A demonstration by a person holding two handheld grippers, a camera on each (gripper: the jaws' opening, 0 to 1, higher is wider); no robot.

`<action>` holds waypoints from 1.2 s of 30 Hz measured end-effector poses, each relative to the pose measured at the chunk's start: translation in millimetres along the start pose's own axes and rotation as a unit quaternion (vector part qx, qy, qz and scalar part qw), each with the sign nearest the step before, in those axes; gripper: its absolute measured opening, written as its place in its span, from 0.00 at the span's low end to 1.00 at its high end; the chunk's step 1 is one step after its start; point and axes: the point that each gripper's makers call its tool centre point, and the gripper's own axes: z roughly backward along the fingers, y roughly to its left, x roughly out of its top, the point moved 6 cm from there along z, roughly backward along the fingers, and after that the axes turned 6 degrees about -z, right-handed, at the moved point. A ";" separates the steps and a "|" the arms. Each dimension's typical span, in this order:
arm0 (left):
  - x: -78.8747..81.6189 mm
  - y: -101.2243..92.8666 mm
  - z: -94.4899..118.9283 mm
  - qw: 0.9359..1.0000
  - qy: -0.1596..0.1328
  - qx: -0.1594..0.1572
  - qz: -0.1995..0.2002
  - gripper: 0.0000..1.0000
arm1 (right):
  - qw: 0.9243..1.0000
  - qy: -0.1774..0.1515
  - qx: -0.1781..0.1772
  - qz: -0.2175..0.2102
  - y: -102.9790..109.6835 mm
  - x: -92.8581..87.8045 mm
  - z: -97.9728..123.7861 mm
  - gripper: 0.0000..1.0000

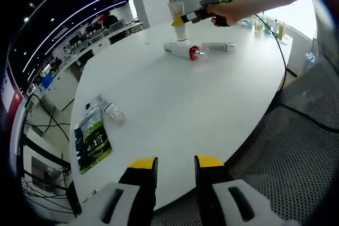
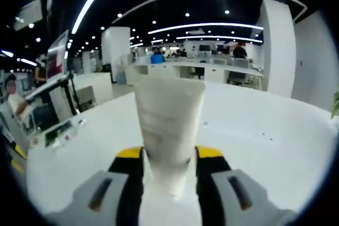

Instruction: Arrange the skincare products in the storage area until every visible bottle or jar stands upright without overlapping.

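Right claw (image 2: 168, 154) gripping upright tapered white matte tube (image 2: 169, 125) between its jaws; left claw (image 1: 175, 163) hanging open over smooth bench (image 1: 175, 104).

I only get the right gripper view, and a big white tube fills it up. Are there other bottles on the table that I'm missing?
Observer: Yes. In the left gripper view two bottles lie on their sides just in front of your white tube.
Operator: Is anything else lying down?
Observer: A small clear bottle lies near the table's left edge, beside a green packet.
Operator: What is the other gripper doing?
Observer: The left gripper is open, low over the near edge, holding nothing.
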 end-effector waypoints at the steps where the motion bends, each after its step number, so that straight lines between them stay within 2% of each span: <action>1: 0.0 0.1 0.0 1.000 0.000 0.000 0.000 0.28 | 1.000 -0.001 0.000 0.000 -0.7 0.7 0.7 0.36; 5: -0.2 -0.2 -0.3 1.000 0.002 0.000 0.000 0.28 | 1.000 -0.001 0.000 -0.011 -2.8 0.7 3.8 0.41; 9: 1.5 -1.3 0.7 1.000 0.000 0.000 -0.001 0.28 | 0.999 0.001 0.000 -0.041 1.3 -4.3 13.7 0.47; 13: 1.9 -0.7 1.3 1.000 -0.002 0.003 0.000 0.28 | 0.996 0.025 -0.015 -0.079 10.3 -20.1 28.3 0.55; 15: 1.9 -0.8 1.2 1.000 -0.002 0.002 -0.003 0.28 | 0.993 0.053 -0.016 -0.105 21.7 -38.5 38.6 0.55; 17: 1.6 -1.0 1.1 1.000 -0.001 0.001 -0.002 0.28 | 0.992 0.072 -0.011 -0.099 31.4 -47.5 42.0 0.55; 20: 1.2 -1.1 0.7 1.000 -0.001 0.001 -0.003 0.28 | 0.992 0.083 0.012 -0.097 50.5 -51.2 42.3 0.55; 23: 0.5 -1.0 0.4 1.000 0.001 0.001 -0.004 0.28 | 0.991 0.103 0.040 -0.078 70.4 -53.4 36.4 0.56; 25: 0.4 -1.0 0.5 1.000 0.002 0.001 -0.004 0.28 | 0.988 0.117 0.054 -0.084 80.0 -57.4 29.8 0.60; 28: 0.1 -0.9 0.4 1.000 0.003 0.001 -0.005 0.28 | 0.979 0.178 0.050 -0.087 86.1 -73.8 19.6 0.60; 30: 0.1 -0.7 0.3 1.000 0.003 0.001 -0.006 0.28 | 0.977 0.189 0.033 -0.091 86.3 -76.9 17.8 0.53; 31: 0.2 -0.5 0.4 1.000 0.003 0.002 -0.006 0.28 | 0.976 0.201 0.029 -0.071 86.3 -79.6 16.4 0.49; 32: 0.3 -0.4 0.4 1.000 0.003 0.003 -0.005 0.28 | 0.973 0.218 0.028 -0.069 89.7 -84.0 14.0 0.48; 33: 0.4 -0.4 0.5 1.000 0.003 0.003 -0.005 0.28 | 0.973 0.222 0.020 -0.061 88.5 -86.0 12.2 0.48; 36: 0.3 -0.4 0.6 1.000 0.003 0.004 -0.007 0.28 | 0.964 0.265 0.018 -0.024 91.6 -97.2 9.3 0.49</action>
